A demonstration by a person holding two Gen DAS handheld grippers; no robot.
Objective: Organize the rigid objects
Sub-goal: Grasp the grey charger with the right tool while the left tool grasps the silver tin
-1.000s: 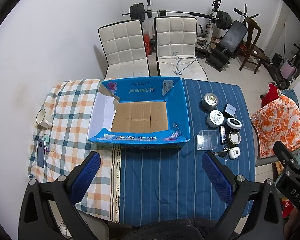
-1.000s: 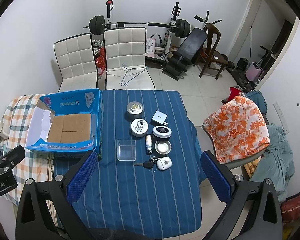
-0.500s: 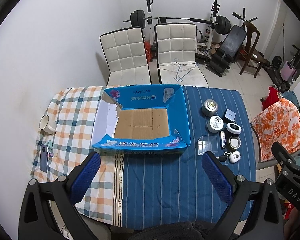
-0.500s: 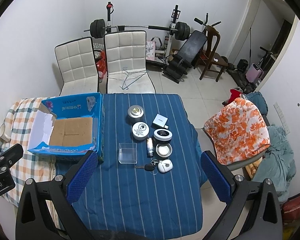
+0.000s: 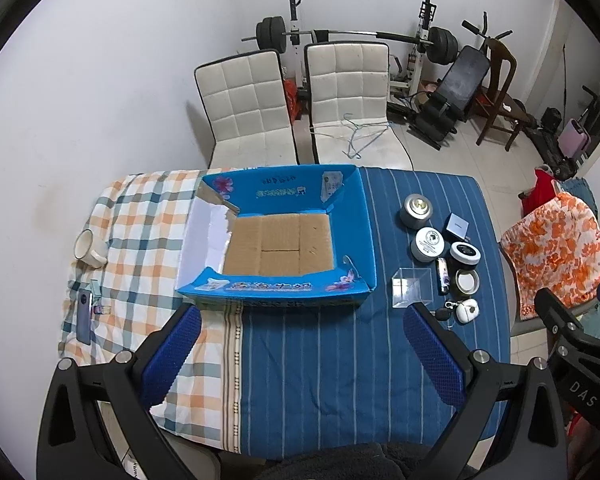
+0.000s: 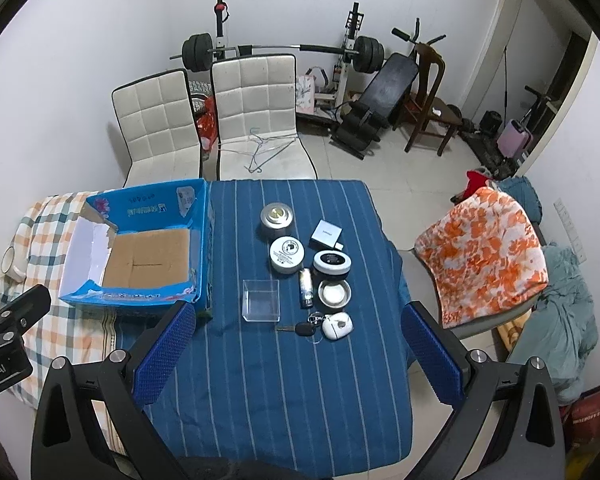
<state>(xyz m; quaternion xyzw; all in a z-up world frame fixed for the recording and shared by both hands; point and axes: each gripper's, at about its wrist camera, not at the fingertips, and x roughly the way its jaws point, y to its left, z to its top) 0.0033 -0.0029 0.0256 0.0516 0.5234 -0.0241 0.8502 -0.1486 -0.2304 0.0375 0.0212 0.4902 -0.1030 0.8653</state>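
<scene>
Left wrist view: the left hand-held gripper [image 5: 300,350], jaws apart and empty, faces the box [image 5: 276,240] at 12 o'clock.

Right wrist view: the right hand-held gripper [image 6: 296,350], likewise apart, has the clear case [image 6: 261,294] at 12 o'clock (nearer this hand).

The right gripper [image 6: 296,356] fills the lower part of the frame, its blue-padded fingers [image 6: 164,344] spread wide with nothing between them, high above a table under a blue striped cloth [image 6: 284,392]. At centre lies a cluster of small things: a round metal tin [image 6: 276,216], a white-lidded jar [image 6: 287,254], a small white box [image 6: 326,234], a black-lidded jar [image 6: 332,262], an open tin [image 6: 334,293], a slim tube [image 6: 306,288], a clear plastic box [image 6: 261,300], a car key [image 6: 300,329] and a white pod-shaped case [image 6: 337,325]. Left of centre sits an open blue cardboard box [image 6: 140,296], empty, partly on a checked cloth [image 6: 52,232]. The left gripper [image 6: 8,336] shows at the left edge. Two white chairs [image 6: 256,96] stand at the upper centre.
</scene>
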